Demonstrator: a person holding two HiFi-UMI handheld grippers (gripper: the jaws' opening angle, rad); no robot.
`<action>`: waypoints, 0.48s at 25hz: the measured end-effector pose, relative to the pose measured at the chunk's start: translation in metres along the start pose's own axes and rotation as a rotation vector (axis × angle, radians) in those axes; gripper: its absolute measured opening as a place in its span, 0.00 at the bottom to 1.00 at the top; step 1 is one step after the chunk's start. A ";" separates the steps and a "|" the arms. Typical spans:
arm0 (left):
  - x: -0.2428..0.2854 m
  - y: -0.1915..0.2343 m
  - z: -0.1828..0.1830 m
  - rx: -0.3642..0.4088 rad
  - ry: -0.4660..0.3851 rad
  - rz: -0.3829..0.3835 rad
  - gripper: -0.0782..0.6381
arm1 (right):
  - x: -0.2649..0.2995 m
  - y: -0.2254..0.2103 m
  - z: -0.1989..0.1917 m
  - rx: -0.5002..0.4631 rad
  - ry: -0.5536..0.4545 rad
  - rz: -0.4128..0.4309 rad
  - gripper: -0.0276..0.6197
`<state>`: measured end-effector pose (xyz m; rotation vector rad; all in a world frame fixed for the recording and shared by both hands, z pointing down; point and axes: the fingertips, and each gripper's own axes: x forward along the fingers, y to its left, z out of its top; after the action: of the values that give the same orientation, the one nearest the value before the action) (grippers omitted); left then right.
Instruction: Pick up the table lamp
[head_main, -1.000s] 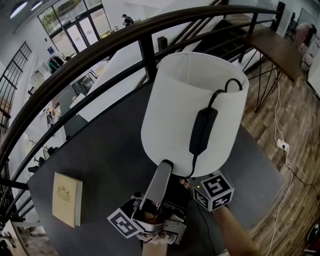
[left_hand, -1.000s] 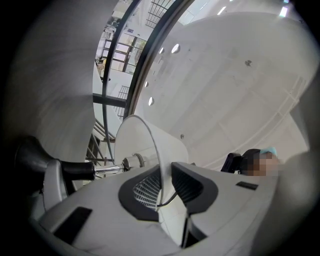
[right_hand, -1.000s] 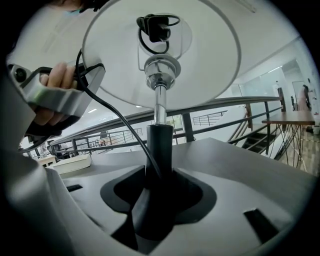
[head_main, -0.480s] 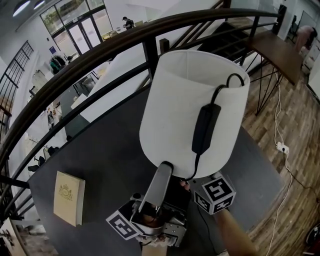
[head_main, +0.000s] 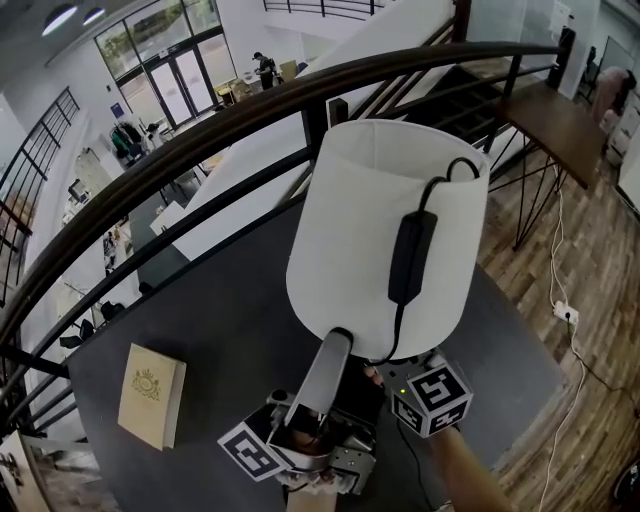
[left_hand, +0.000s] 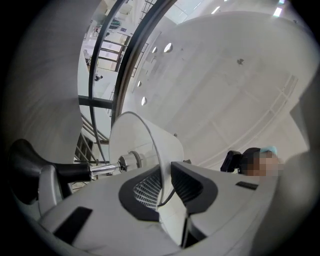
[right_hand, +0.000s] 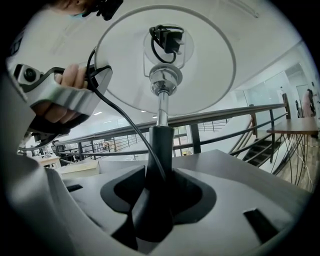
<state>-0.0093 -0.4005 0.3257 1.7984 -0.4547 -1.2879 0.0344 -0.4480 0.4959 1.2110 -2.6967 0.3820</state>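
The table lamp has a white drum shade (head_main: 350, 220) with a black cord and adapter (head_main: 410, 258) draped over its rim. My left gripper (head_main: 338, 342) reaches up from below. It is shut on the shade's lower edge (left_hand: 161, 187), which sits thin between the pads. My right gripper (right_hand: 158, 197) is shut on the lamp's black stem (right_hand: 159, 155), under the chrome socket (right_hand: 162, 80). In the head view only its marker cube (head_main: 432, 398) shows, under the shade. The lamp's base is hidden.
A cream book (head_main: 152, 394) lies at the front left of the dark table (head_main: 230, 300). A black curved railing (head_main: 200, 130) runs behind it. A wooden side table (head_main: 555, 100) and a floor socket (head_main: 570, 315) are on the right.
The lamp and both grippers have risen a little together. Both grips look the same.
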 end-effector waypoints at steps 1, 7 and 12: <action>0.002 -0.004 0.000 0.004 0.001 -0.004 0.21 | -0.002 0.001 0.004 -0.005 -0.004 0.002 0.32; 0.007 -0.034 -0.004 0.023 0.005 -0.033 0.20 | -0.015 0.015 0.027 -0.018 -0.034 0.007 0.32; 0.009 -0.058 -0.005 0.033 0.004 -0.052 0.20 | -0.026 0.028 0.045 -0.024 -0.051 0.016 0.32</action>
<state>-0.0113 -0.3714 0.2744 1.8508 -0.4324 -1.3192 0.0290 -0.4246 0.4422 1.2100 -2.7472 0.3245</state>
